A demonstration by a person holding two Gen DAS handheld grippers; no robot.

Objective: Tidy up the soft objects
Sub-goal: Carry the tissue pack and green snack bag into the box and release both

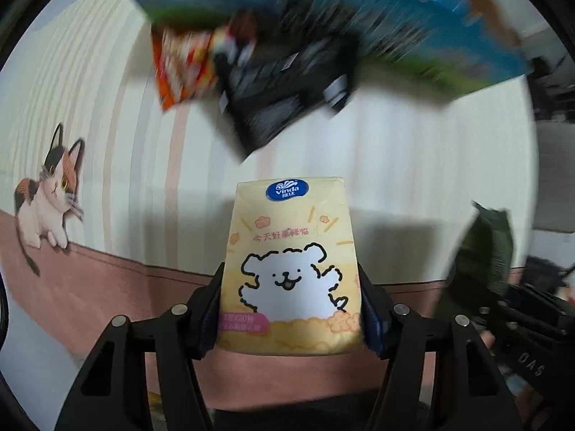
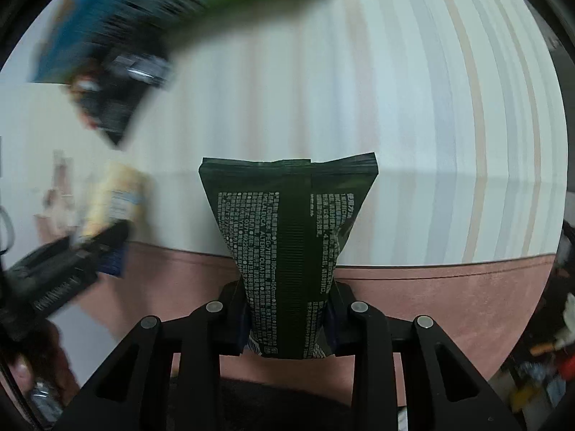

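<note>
Holding two soft packs clear of the striped tablecloth (image 2: 413,107), I note the following. My left gripper (image 1: 291,309) is clamped on a yellow Vinda tissue pack (image 1: 289,269), pads pressing its two lower sides; the pack stands upright and square between them. My right gripper (image 2: 287,319) is clamped low on a dark green wipes pack (image 2: 287,244), which is visibly pinched to a waist at the pads and flares wider above. Far left in the right view sits a blue-and-green box (image 2: 151,10), blurred, with a black pouch (image 2: 118,100) at its edge; the left view adds an orange snack packet (image 1: 183,68) there. I judge that box to be the likely destination, though that is not confirmed.

Recommendations: keep both grips steady, since these packs deform and can slip; carry one pack in at a time so the grippers do not collide; lower each pack flat beside the pouch before letting go.
</note>
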